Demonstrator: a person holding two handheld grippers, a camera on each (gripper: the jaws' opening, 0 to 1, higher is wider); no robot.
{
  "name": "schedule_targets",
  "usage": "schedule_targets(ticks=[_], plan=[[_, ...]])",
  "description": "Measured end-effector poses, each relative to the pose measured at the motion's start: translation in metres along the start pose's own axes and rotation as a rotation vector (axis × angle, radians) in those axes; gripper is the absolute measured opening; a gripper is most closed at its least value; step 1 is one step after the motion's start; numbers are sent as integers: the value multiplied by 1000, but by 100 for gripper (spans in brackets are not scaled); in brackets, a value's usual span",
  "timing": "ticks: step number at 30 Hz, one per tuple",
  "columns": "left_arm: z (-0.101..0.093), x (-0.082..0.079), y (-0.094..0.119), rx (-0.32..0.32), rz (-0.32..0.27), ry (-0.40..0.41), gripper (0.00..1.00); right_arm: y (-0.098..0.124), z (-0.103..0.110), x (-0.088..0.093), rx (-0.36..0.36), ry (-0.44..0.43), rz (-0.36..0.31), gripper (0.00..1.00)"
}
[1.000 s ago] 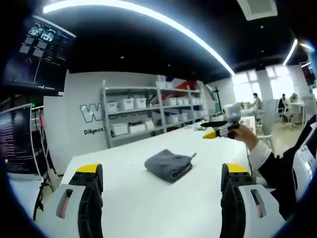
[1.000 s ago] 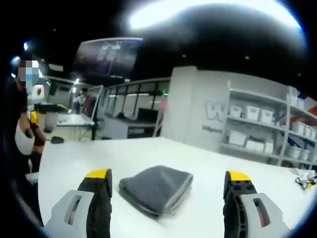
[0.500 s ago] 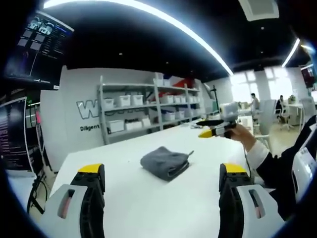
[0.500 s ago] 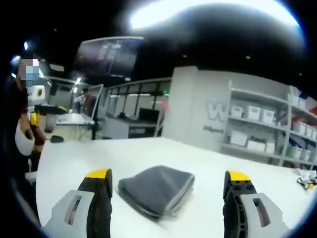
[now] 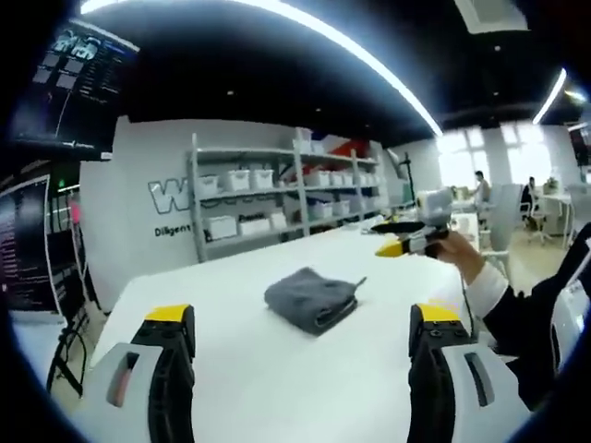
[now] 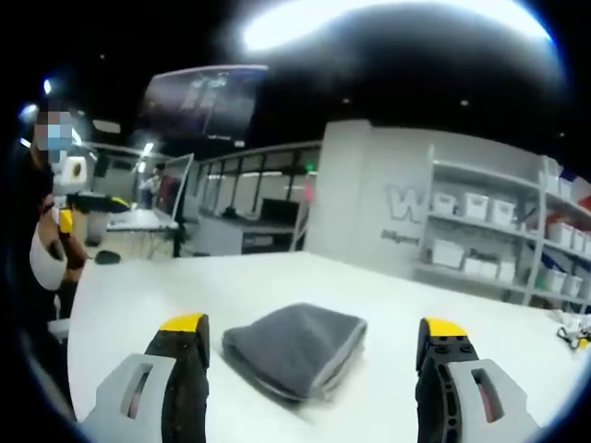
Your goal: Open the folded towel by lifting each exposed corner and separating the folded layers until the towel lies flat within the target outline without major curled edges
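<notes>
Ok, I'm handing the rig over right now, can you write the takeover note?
Left gripper: open, holding nothing, aimed at the towel from short of it.
Right gripper: open, holding nothing, the towel just ahead between its jaws; it also shows in the left gripper view, held up above the table's far side.
Towel: grey, folded, lying on the white table. No target outline can be made out.
Done: nothing, no corner lifted.
Left: lift each corner, separate the layers, spread it flat.

Your folded towel (image 5: pixel 312 298) lies on the table (image 5: pixel 277 378), ahead of and between your left gripper's (image 5: pixel 300 323) jaws; your right gripper (image 5: pixel 399 247) hangs above the table's far right side. Shelves (image 5: pixel 277 208) with bins stand behind the table, a monitor (image 5: pixel 78 88) upper left.
</notes>
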State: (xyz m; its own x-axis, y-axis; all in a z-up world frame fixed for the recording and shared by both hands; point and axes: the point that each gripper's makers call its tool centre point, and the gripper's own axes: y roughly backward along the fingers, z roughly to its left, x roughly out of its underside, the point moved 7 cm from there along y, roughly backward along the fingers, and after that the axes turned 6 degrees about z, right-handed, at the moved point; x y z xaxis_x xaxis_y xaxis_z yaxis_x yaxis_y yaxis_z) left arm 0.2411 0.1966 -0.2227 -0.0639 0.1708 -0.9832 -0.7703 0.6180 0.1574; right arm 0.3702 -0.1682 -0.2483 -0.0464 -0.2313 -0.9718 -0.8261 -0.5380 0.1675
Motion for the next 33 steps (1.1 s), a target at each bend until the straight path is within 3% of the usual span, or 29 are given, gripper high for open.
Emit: schedule_targets(ticks=[3, 8, 12, 17, 21, 33], plan=[[2, -2, 2, -3, -21, 26, 99, -1, 0, 1, 0, -1, 5, 92], [2, -5, 5, 52, -73, 103, 100, -2, 2, 2, -3, 2, 9, 92], [7, -5, 5, -23, -82, 73, 100, -1, 2, 3, -3, -2, 7, 92], [11, -9, 7, -48, -121, 69, 100, -1, 1, 3, -3, -5, 9, 92], [11, -14, 9, -98, -136, -1, 100, -2, 1, 3, -1, -5, 8, 92], [14, -12, 6, -110, -119, -10, 100, -3, 0, 5, 2, -6, 15, 92]])
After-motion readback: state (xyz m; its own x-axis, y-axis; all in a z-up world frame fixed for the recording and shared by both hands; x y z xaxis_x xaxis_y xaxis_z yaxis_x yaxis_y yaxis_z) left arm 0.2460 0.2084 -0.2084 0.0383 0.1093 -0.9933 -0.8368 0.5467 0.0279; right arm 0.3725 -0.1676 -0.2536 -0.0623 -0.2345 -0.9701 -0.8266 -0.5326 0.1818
